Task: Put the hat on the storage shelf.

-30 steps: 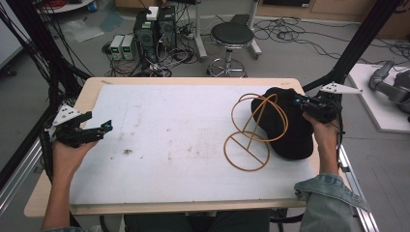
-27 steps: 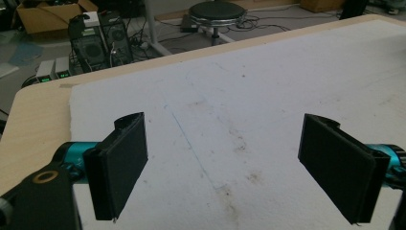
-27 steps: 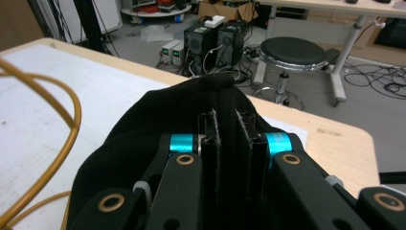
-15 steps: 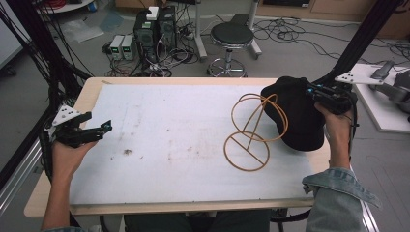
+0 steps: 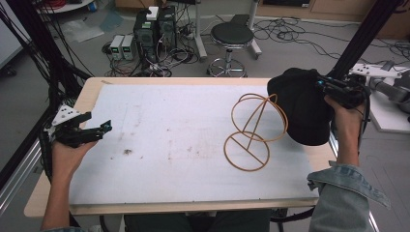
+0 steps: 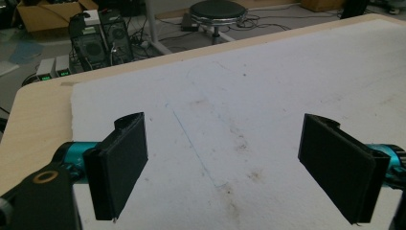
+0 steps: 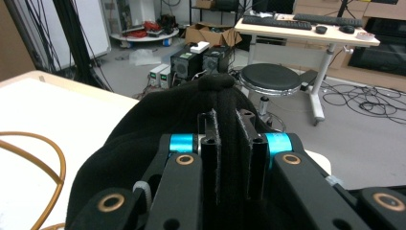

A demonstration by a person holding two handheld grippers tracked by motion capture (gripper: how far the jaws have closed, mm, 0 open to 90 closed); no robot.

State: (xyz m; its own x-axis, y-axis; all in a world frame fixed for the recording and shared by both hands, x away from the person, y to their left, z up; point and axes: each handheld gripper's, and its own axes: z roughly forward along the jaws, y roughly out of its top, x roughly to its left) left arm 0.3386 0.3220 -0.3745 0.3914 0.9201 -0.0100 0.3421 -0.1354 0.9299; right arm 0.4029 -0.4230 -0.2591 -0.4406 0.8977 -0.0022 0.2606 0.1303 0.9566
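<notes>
One black cap (image 5: 302, 108), one gold wire stand (image 5: 254, 130), two grippers, one white board (image 5: 183, 140) lying on one wooden table (image 5: 92, 89).

The right gripper (image 5: 323, 86) is pinching the black cap at the table's 2 o'clock corner; in the right gripper view its jaws are standing nearly together with a fold of the cap's fabric (image 7: 229, 120) clamped between the pads. The cap is hanging off the jaws, raised above the table edge, its lower rim overlapping the board's right border in the high view. The person's right hand is gripping the handle just behind it, denim sleeve (image 5: 345, 186) showing at 4 o'clock.

The wire stand is sitting on the board at about 3 o'clock from centre, just beside the cap: one flat ring base, one upright stem, looped hoops on top. Nothing is resting on it.

The left gripper (image 5: 99, 129) is hovering at 9 o'clock over the board's left edge. Its jaws are spread wide apart in the left gripper view, gripping nothing, stained white board showing between the pads (image 6: 122, 165).

Beyond the table at 12 o'clock one round black stool (image 5: 232, 36) is standing on the floor.
</notes>
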